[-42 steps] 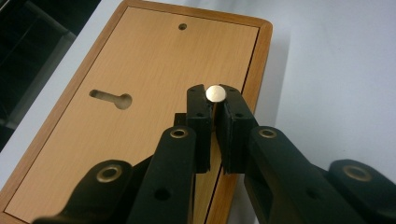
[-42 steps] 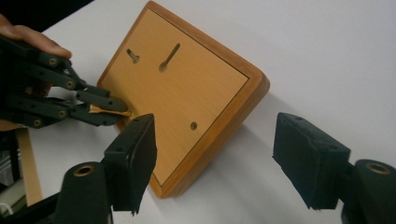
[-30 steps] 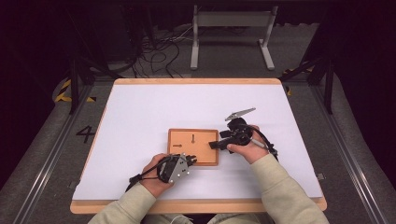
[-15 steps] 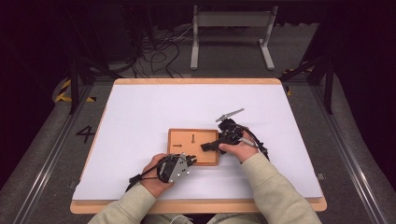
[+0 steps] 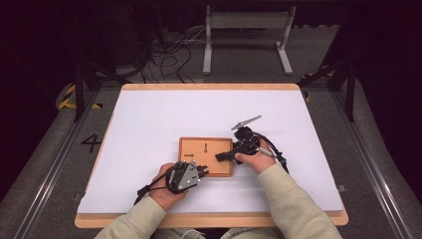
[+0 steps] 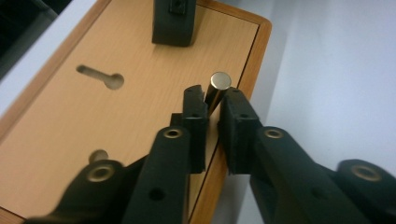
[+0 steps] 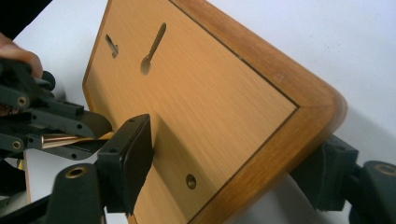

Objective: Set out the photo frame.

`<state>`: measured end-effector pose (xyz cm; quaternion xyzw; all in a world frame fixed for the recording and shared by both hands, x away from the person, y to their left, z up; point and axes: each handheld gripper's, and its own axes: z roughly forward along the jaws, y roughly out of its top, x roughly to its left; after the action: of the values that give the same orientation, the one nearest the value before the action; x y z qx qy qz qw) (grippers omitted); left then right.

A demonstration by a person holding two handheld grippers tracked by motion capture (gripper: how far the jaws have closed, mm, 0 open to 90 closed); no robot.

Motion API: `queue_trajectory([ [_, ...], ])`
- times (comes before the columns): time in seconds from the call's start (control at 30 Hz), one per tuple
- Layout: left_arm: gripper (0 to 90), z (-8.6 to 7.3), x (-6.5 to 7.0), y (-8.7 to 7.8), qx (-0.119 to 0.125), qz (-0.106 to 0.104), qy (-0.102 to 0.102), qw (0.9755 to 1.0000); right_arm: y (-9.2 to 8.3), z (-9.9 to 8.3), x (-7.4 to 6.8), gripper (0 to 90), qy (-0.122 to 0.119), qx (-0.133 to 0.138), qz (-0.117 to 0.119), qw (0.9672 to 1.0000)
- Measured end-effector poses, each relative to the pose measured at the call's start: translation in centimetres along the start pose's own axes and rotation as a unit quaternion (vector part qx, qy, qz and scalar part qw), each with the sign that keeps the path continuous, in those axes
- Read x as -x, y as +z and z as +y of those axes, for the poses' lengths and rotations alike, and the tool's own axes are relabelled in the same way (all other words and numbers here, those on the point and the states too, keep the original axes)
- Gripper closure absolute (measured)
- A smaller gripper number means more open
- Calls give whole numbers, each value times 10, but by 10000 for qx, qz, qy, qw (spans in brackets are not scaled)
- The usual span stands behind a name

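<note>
A wooden board (image 5: 206,149) with keyhole slots (image 6: 100,78) lies flat at the table's middle. My left gripper (image 5: 202,171) is at the board's near edge, shut on a short brass pin (image 6: 219,80) that stands tilted over the board's rim. In the left gripper view, the left gripper (image 6: 212,98) pinches the pin near its top. My right gripper (image 5: 221,157) clamps the board's right edge; in the right gripper view one jaw lies on the top face and the other under the corner, with the right gripper (image 7: 231,156) around the board (image 7: 210,93). The left gripper (image 7: 51,128) with the pin (image 7: 65,138) also appears there.
The white table top (image 5: 149,119) has a wooden rim (image 5: 209,219). A small round hole (image 7: 190,181) sits in the board near the right gripper's upper jaw. Cables and a metal stand (image 5: 246,22) are on the floor behind the table.
My right gripper has moved left and slightly nearer, onto the board's right edge, and now clamps it. The left gripper with the pin has stayed put.
</note>
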<state>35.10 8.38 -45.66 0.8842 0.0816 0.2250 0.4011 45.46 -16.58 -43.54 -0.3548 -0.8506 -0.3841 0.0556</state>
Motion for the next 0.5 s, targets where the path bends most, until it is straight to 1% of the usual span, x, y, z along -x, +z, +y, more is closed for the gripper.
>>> queue_trajectory([
  [0.03,710,-1,-1,-2,-17,-74,-188,9998,-1,0,0,295,-24,14,20,10000],
  [0.13,643,-3,-7,-11,150,-187,-347,9991,-5,0,-1,317,-111,32,20,9999],
  [0.2,601,-6,-9,-18,202,-298,-505,9981,-6,-1,-3,323,-163,41,-4,9999],
  [0.3,562,-12,-12,-29,292,-339,-750,9962,-8,-1,-5,331,-239,63,-28,9997],
  [0.33,546,-13,-14,-33,301,-349,-859,9952,-9,-1,-6,334,-264,65,-44,9996],
  [0.4,521,-17,-20,-43,436,-365,-1177,9914,-10,-1,-8,341,-338,82,-74,9994],
  [0.47,513,-22,-25,-52,559,-308,-1375,9884,-12,-2,-11,353,-444,99,-119,9989],
  [0.5,507,-24,-27,-55,579,-286,-1415,9878,-14,-2,-13,361,-517,110,-143,9985],
])
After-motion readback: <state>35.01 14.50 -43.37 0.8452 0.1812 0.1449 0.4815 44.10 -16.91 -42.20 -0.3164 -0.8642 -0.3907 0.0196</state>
